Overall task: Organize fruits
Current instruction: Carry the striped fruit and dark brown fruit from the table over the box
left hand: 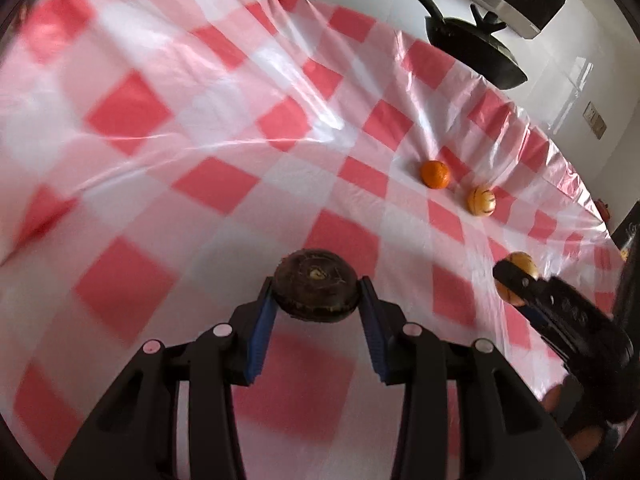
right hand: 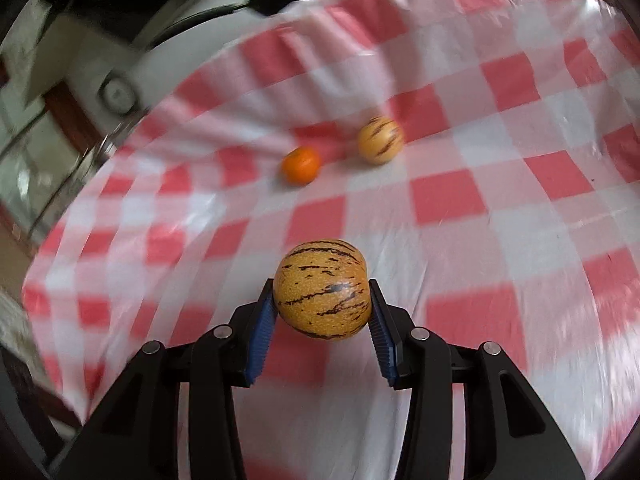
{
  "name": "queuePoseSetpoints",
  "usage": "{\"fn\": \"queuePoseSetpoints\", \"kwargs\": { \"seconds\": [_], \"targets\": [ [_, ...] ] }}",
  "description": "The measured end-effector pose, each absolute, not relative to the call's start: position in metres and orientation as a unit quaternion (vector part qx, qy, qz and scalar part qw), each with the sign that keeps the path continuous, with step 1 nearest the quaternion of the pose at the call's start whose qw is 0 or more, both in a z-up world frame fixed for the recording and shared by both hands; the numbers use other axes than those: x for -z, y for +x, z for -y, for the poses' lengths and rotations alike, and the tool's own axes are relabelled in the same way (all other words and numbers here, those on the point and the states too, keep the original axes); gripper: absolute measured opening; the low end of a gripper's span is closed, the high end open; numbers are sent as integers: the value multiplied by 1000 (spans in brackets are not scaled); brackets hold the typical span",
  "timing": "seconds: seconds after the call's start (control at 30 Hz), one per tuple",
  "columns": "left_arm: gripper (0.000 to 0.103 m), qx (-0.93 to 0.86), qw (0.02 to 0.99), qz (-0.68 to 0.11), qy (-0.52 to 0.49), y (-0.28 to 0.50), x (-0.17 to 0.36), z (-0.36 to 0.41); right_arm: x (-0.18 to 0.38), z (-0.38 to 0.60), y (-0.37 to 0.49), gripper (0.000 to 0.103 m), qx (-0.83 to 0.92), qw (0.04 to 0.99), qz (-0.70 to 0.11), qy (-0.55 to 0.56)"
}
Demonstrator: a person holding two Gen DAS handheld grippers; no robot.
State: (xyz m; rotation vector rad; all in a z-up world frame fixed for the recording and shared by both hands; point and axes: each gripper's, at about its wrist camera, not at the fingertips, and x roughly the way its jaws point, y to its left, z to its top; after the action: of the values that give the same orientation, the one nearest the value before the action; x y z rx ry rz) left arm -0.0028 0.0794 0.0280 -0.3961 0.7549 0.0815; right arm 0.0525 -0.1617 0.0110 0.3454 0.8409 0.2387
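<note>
Left tool [left hand: 318, 286] clamps a dark brown fruit [left hand: 316, 285] and right tool [right hand: 322, 292] a striped yellow fruit [right hand: 322, 290], both across the middle above the bench [left hand: 200, 160]; each judged smooth, firm, light, liable to roll.

Blurred cloth, cut-off frames, half-hidden fruit

In the left wrist view the checked tablecloth [left hand: 168, 184] was smeared by motion across the left and bottom of the frame, and the right gripper [left hand: 516, 284] at the right edge covered the middle of a striped yellow fruit [left hand: 520, 261], its body running out of frame at lower right. The dark fruit's [left hand: 316, 285] sides sat behind the blue pads [left hand: 262, 332]. In the right wrist view the cloth's squares [right hand: 472, 320] blurred toward the right and bottom, the upper-left background [right hand: 100, 52] was too streaked to identify, and both gripper bodies were cut off by the bottom edge.
</note>
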Motion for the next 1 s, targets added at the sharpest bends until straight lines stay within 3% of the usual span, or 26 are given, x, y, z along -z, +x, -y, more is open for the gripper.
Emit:
{"fn": "queuePoseSetpoints", "kwargs": {
  "seconds": [1.0],
  "targets": [
    [41, -88, 926, -335, -151, -220, -38, -167, -45, 10, -150, 44, -314, 868, -384, -21]
  ]
}}
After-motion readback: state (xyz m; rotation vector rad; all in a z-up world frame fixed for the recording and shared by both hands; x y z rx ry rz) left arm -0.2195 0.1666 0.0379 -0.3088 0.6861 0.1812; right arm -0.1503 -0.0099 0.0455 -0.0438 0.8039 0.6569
